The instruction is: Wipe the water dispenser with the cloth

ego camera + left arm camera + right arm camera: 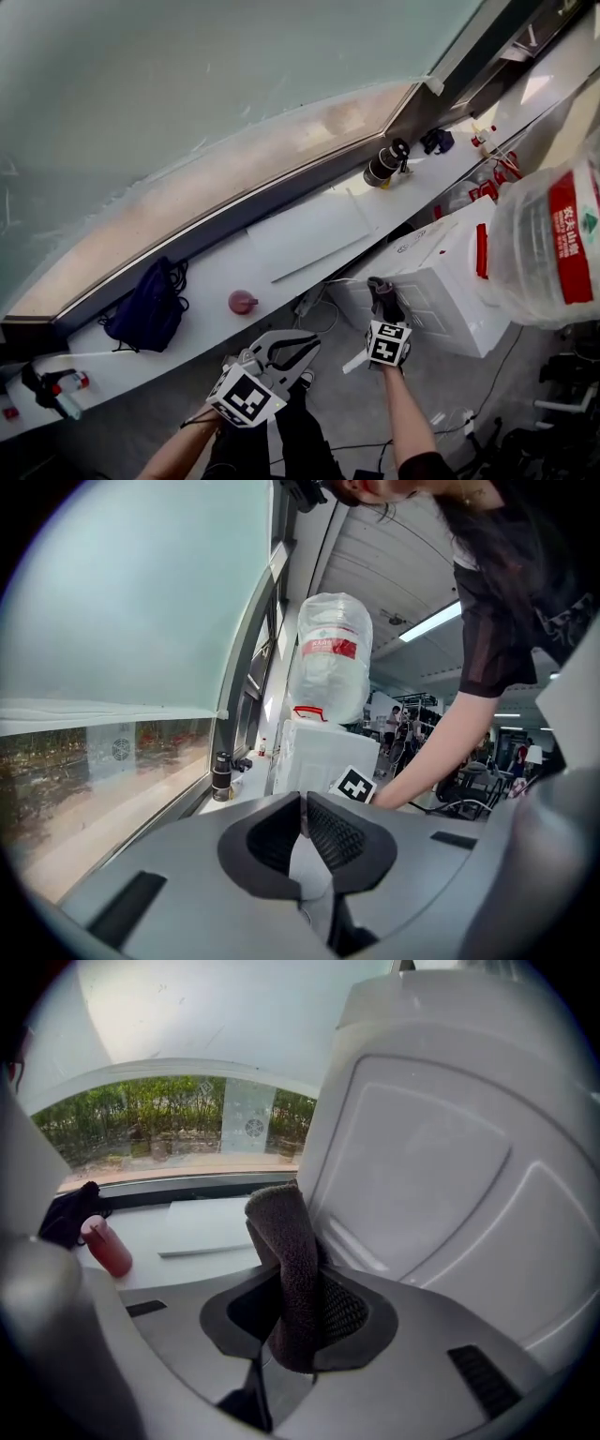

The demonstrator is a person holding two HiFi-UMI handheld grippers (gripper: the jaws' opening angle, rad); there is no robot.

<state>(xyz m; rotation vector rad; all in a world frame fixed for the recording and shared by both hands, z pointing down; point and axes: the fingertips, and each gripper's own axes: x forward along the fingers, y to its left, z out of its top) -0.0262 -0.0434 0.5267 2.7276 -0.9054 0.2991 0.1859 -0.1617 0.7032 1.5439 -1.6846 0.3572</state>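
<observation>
Dark terry cloth [287, 1241], soft and floppy we judge, sits clamped mid-fold in our right gripper [302, 1309] at the water dispenser [441, 1166]; our left gripper [304, 810] closed, empty

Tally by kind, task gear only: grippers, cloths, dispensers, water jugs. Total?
Grey two-jaw grippers: 2 (left gripper, right gripper)
Dark brown terry cloth: 1
White boxy water dispenser: 1
Clear plastic water jug with red label: 1
Total: 5
</observation>
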